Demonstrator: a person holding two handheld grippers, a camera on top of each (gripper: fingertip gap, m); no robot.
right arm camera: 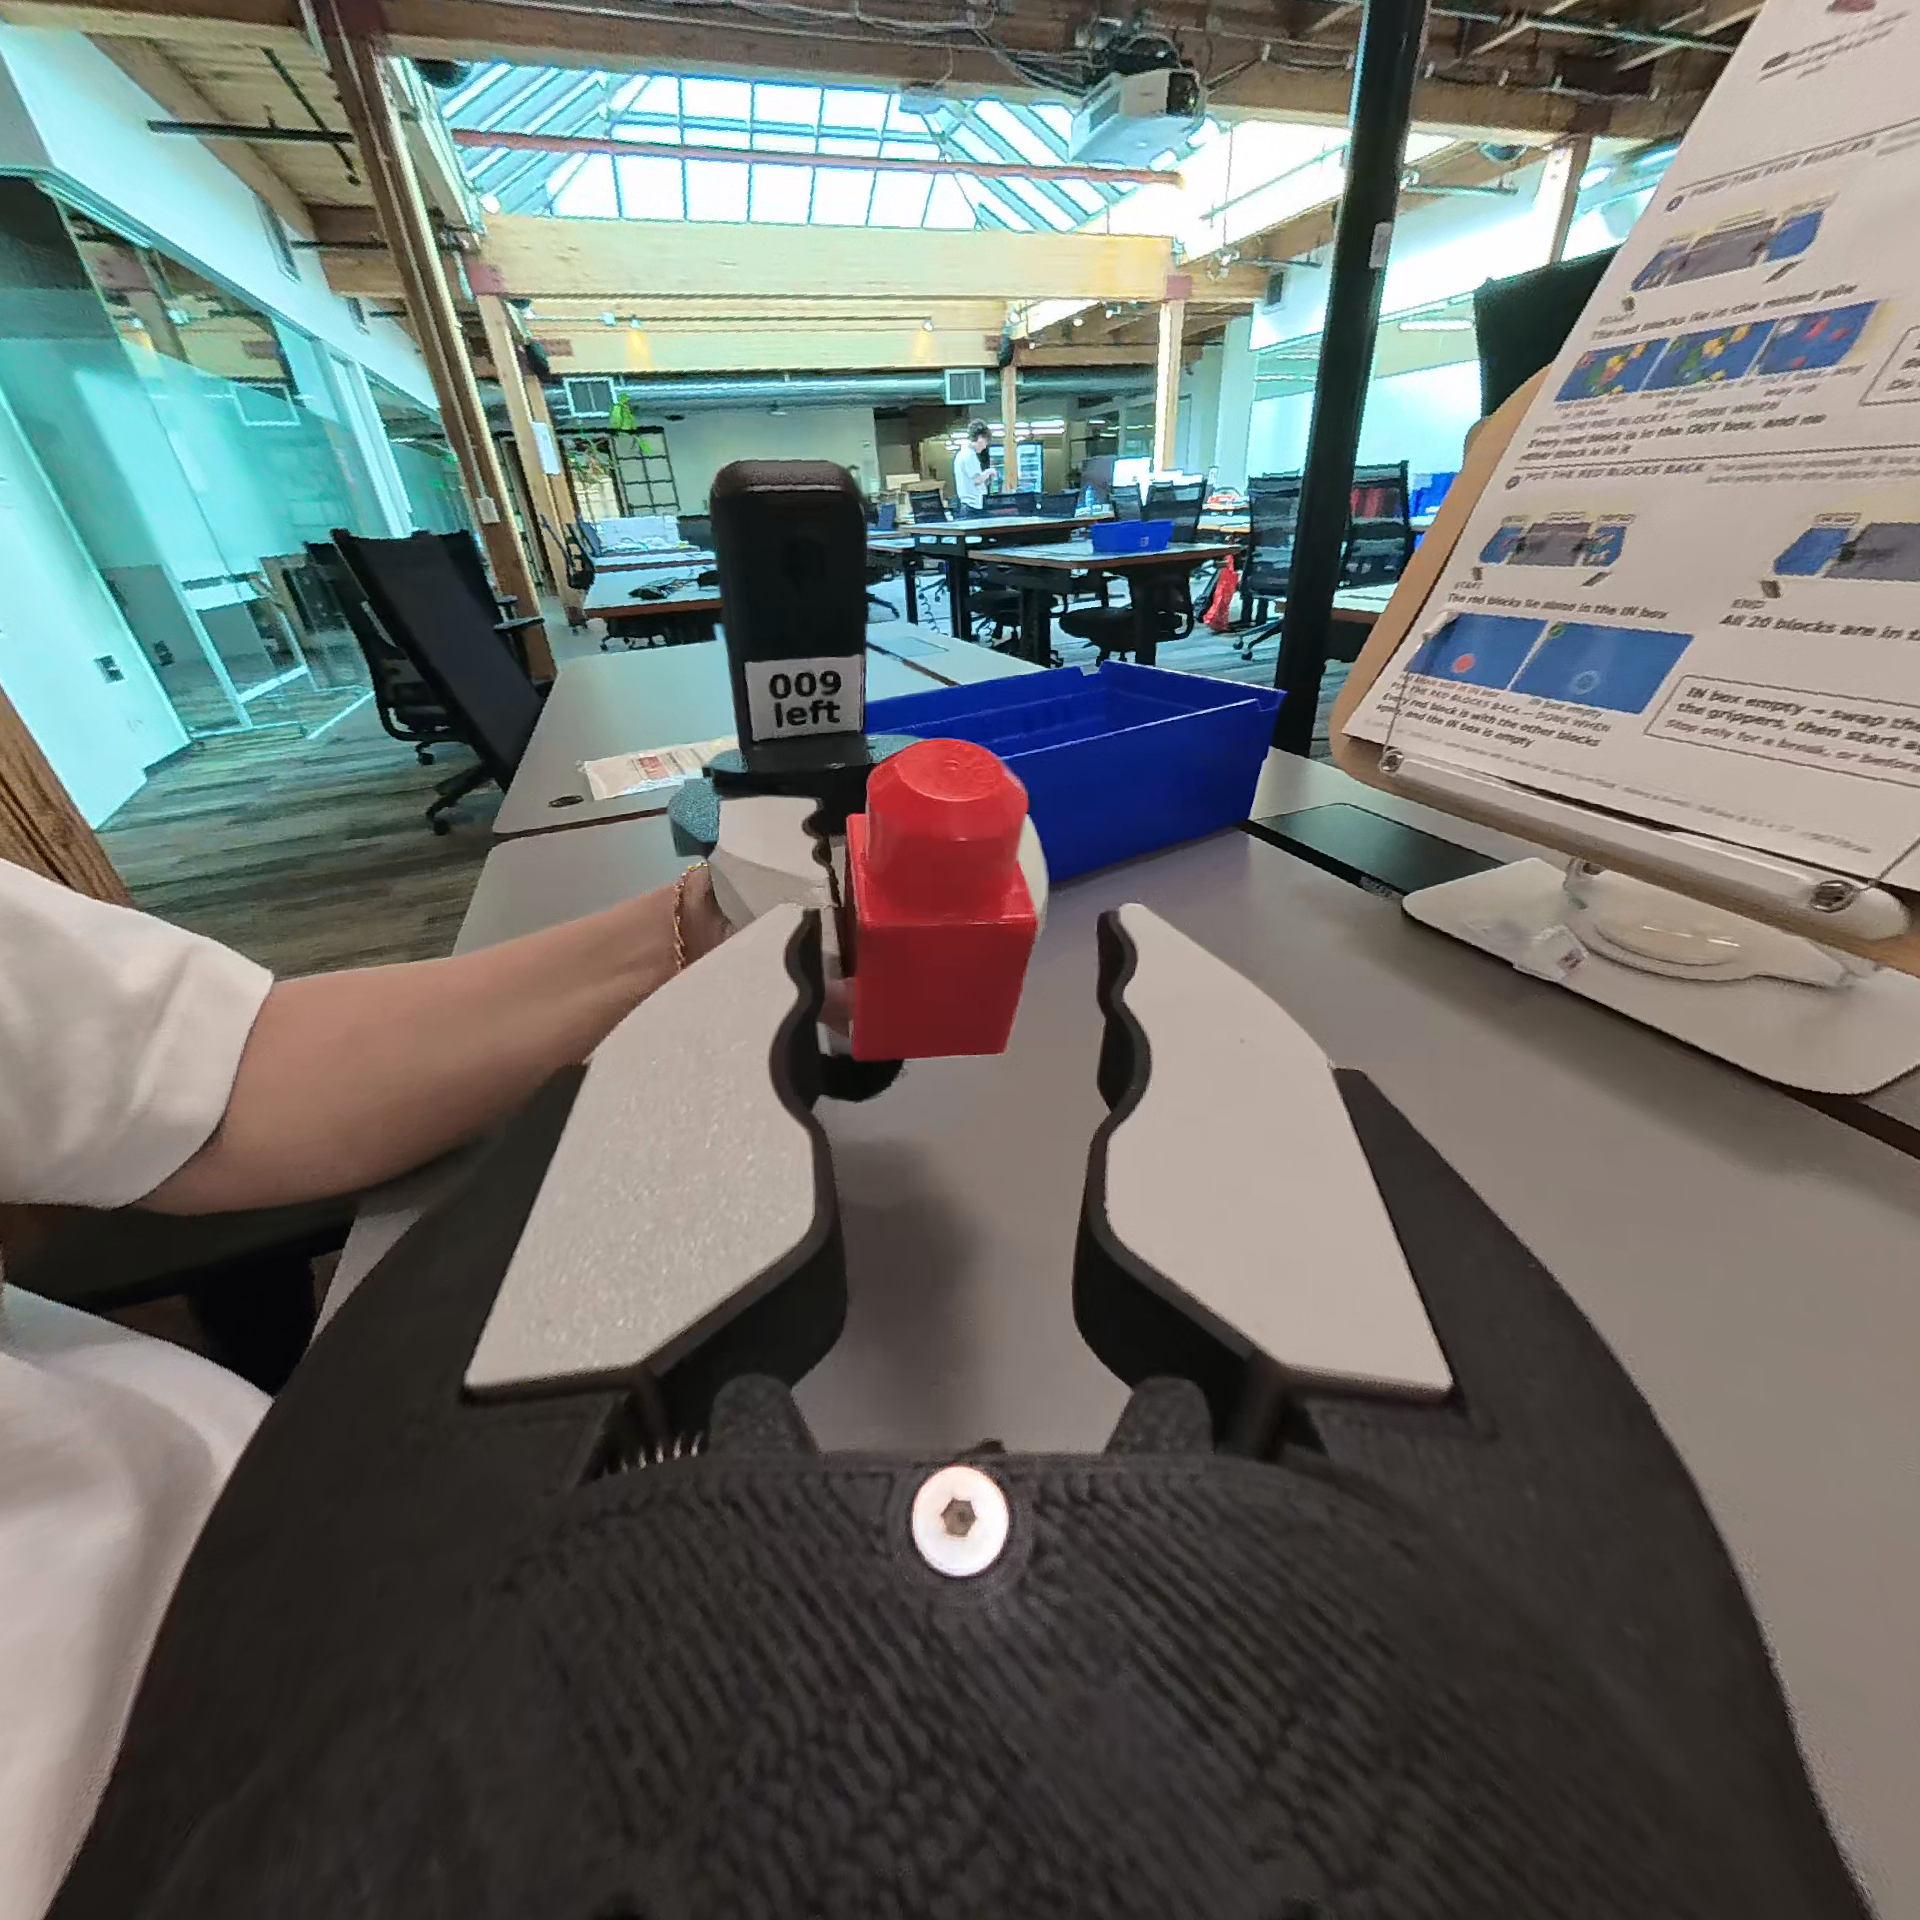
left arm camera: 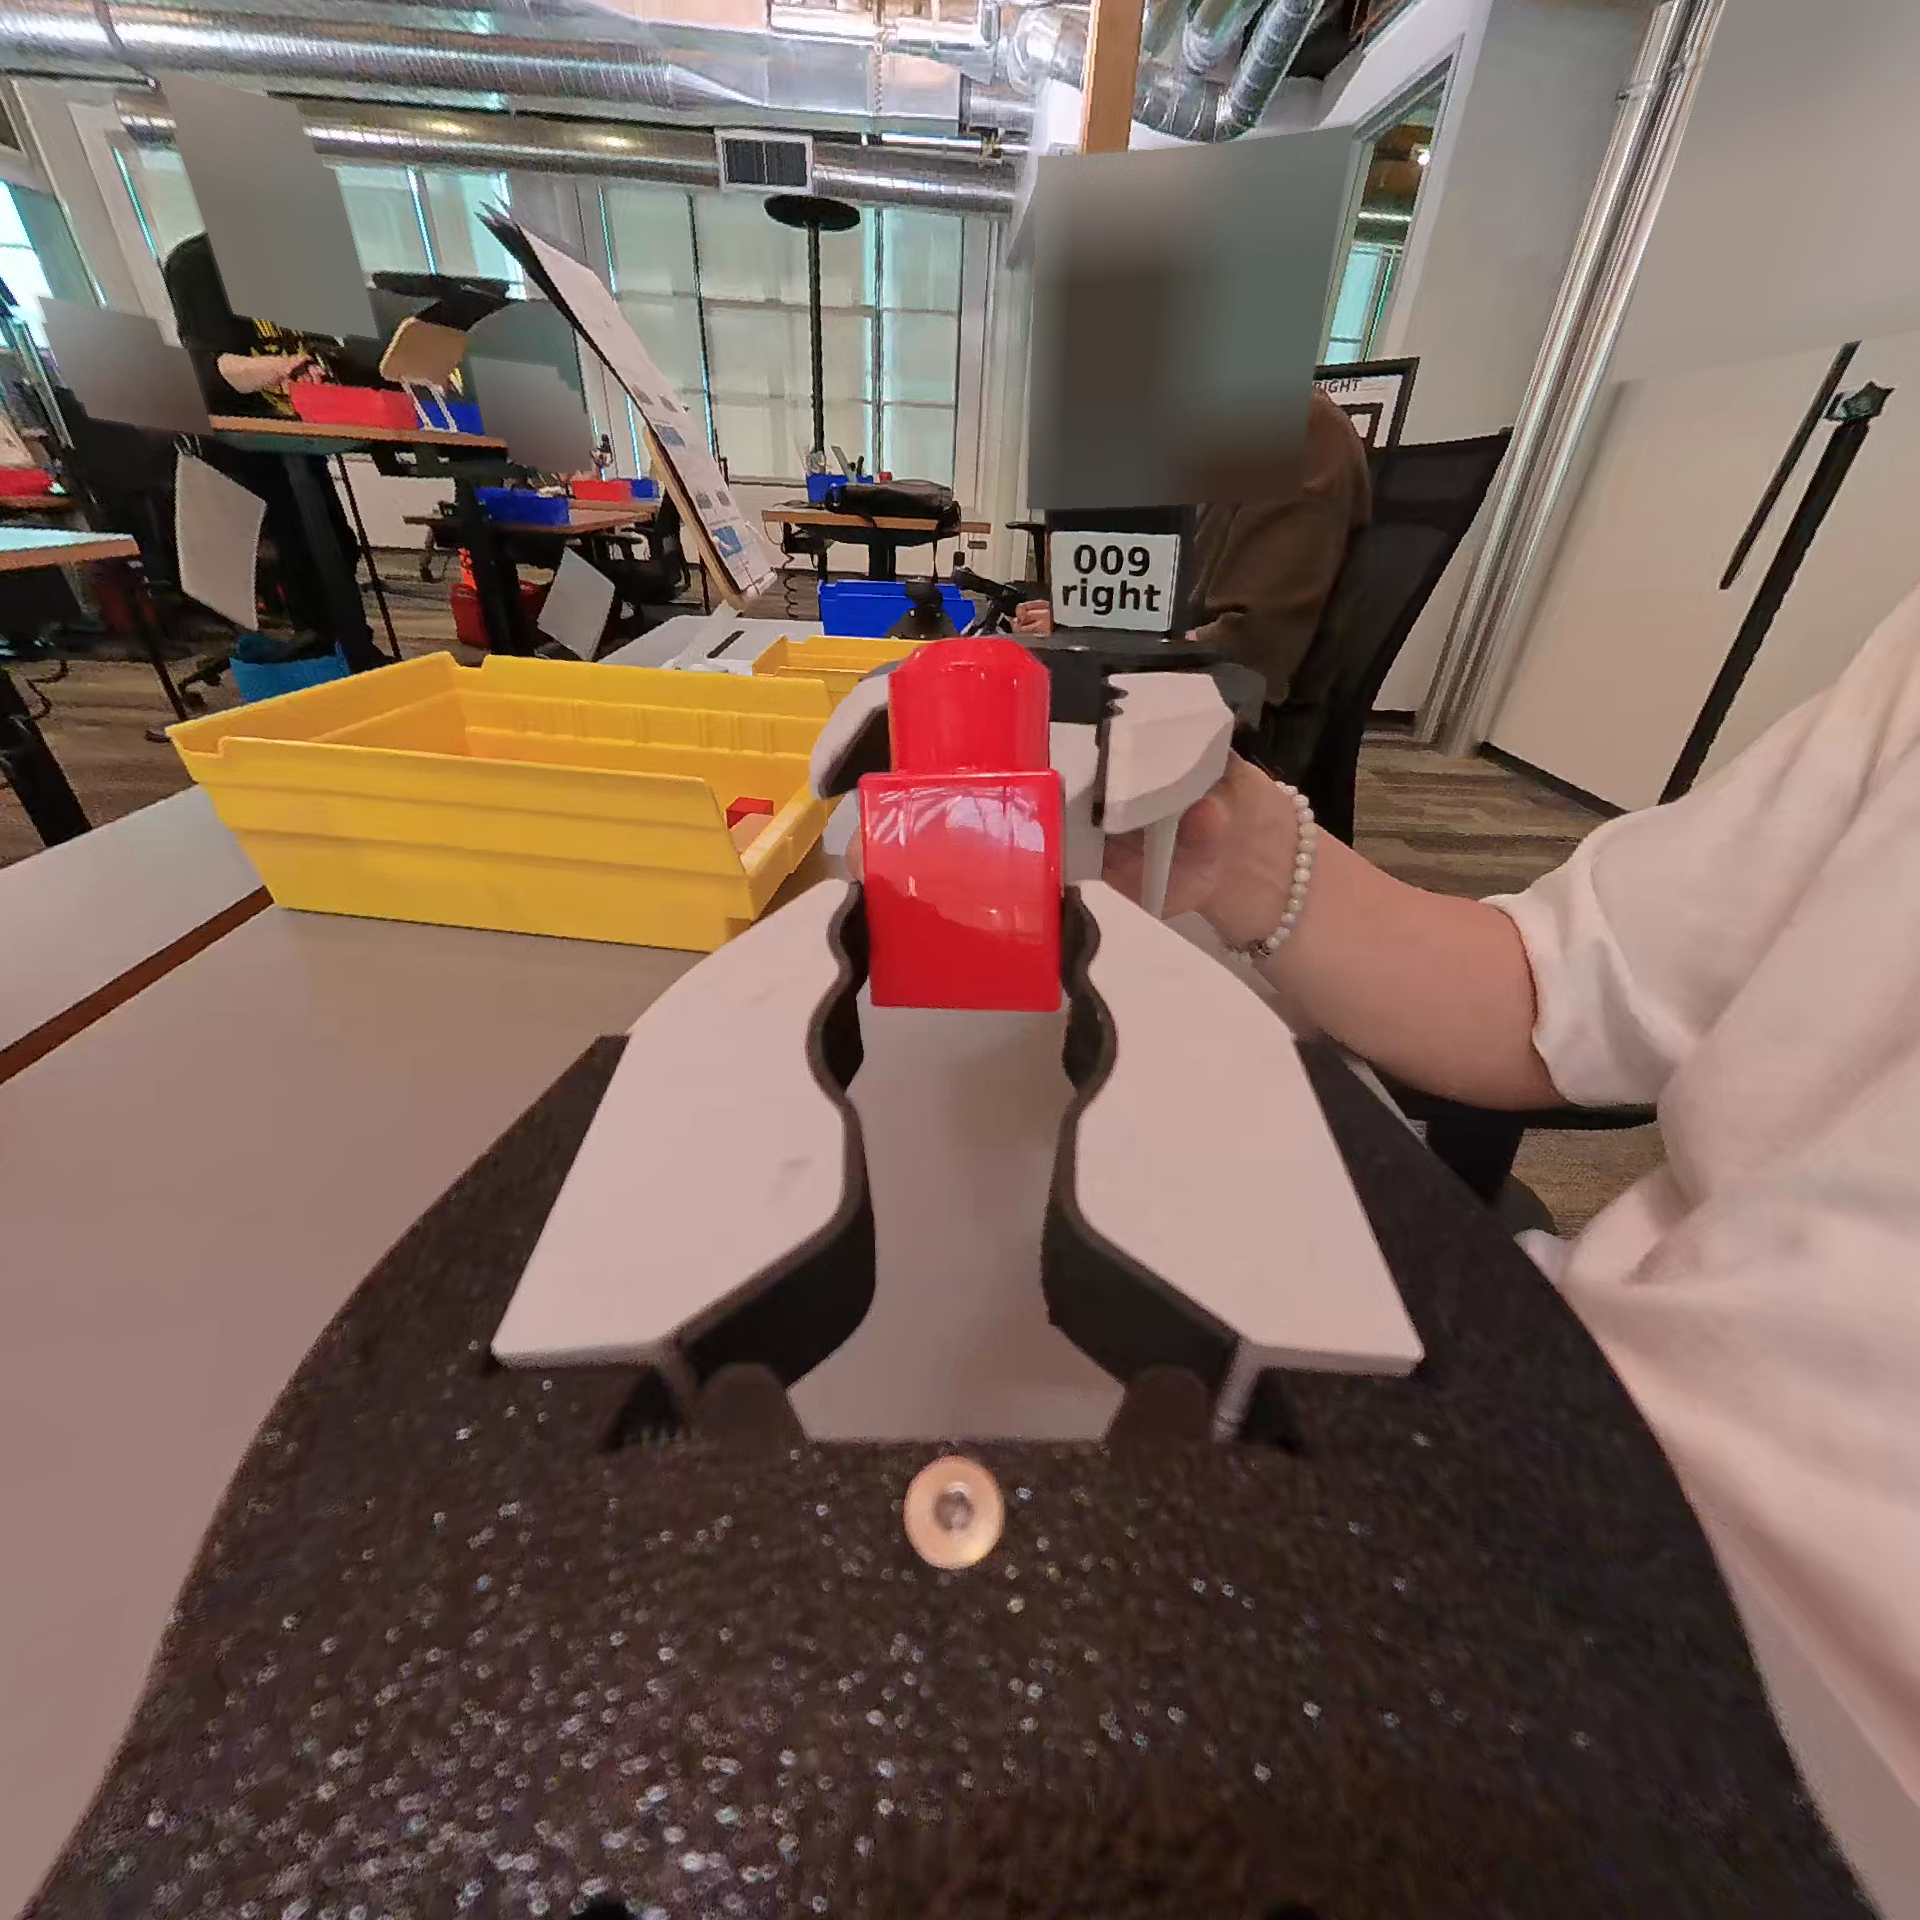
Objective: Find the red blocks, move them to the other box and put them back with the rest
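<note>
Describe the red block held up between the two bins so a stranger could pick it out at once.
Start at the grey table with the yellow bin on one side and the blue bin on the other. Above it, the left tongs grip a glossy red block. Its single round stud on a cube body marks it out.

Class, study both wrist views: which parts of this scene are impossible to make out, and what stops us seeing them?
- Yellow box contents: left wrist view; its front wall hides all but a red scrap at the notch.
- Blue box floor: right wrist view; its near wall hides it.
- Left claw far finger: right wrist view; the red block covers it.
- Background people: left wrist view; blur patches cover them.
</note>
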